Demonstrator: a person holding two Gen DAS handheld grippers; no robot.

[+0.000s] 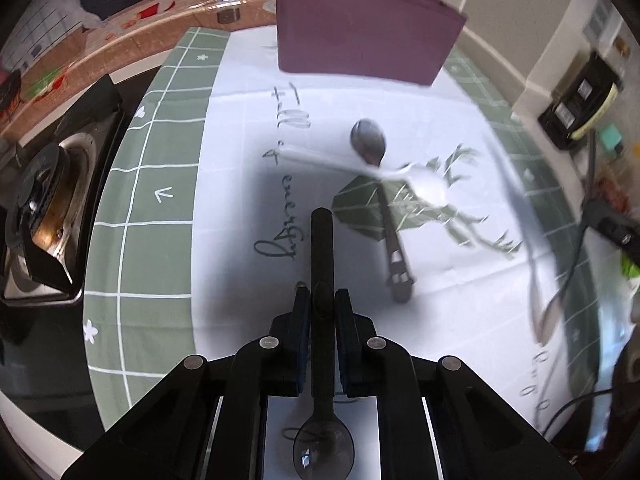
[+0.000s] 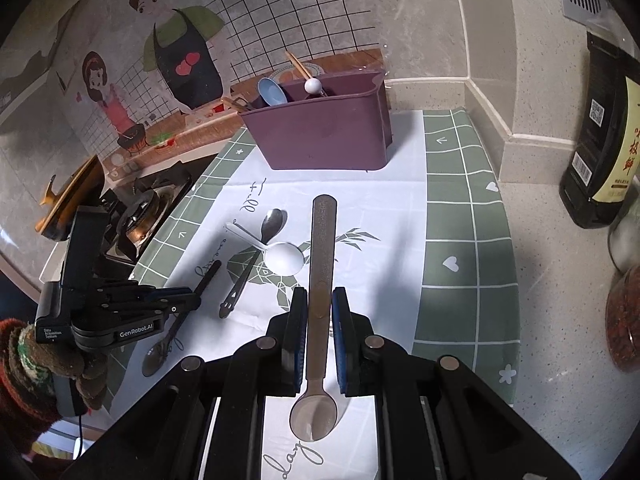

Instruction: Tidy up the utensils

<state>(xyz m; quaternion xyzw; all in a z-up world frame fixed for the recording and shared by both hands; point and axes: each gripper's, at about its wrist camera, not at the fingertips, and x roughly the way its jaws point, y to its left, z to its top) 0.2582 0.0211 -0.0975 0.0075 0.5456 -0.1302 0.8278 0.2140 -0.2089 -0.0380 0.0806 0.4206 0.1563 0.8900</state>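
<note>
Black spoon (image 1: 322, 264): clamped by left gripper (image 1: 322, 312), handle pointing ahead.
Brown spoon (image 2: 320, 280): clamped by right gripper (image 2: 318, 312).
Purple holder (image 2: 320, 128): ahead of both.
White spoon (image 2: 280, 256): crossing steel spoon (image 2: 260, 248), between.

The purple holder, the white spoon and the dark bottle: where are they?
purple holder (image 2: 320, 140): right wrist view, middle of its front wall.
white spoon (image 2: 284, 258): right wrist view, on its bowl.
dark bottle (image 2: 600, 140): right wrist view, on its label side.
</note>
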